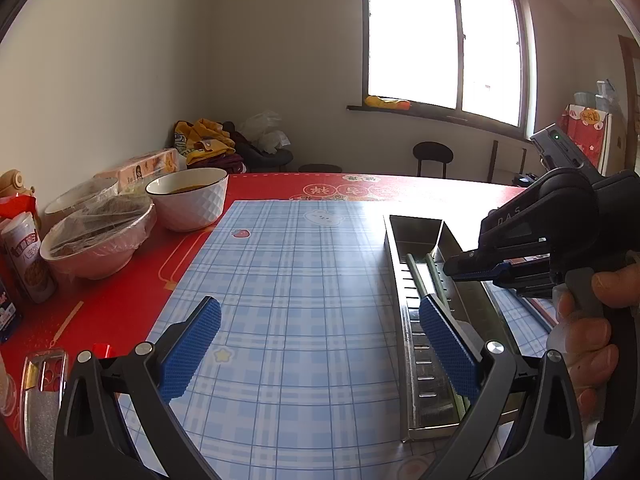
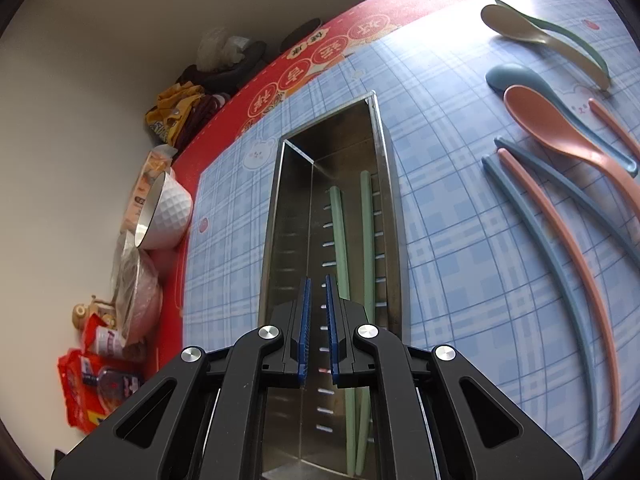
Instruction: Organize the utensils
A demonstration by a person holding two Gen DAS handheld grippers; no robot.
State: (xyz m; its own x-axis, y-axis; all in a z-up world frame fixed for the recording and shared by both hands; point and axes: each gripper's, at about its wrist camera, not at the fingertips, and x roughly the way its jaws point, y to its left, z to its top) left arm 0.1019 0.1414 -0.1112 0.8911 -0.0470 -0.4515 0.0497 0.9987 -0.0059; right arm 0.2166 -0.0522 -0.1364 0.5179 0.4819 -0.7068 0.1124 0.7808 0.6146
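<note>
While nearly closed, the right tool (image 2: 317, 320) hovers over green chopsticks (image 2: 339, 240).

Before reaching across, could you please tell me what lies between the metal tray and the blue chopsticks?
Only bare checked mat lies between the metal tray and the blue chopsticks, seen in the right wrist view.

A lived-in home dining room. A table (image 1: 120, 280) under a red festive cloth holds food bowls (image 1: 188, 196), one plastic-wrapped, and snack packets (image 2: 84, 392). Behind stand a bright window (image 1: 444, 36), a round stool (image 1: 432, 156), and what looks like piled clothing (image 1: 208, 140) against plain walls.
</note>
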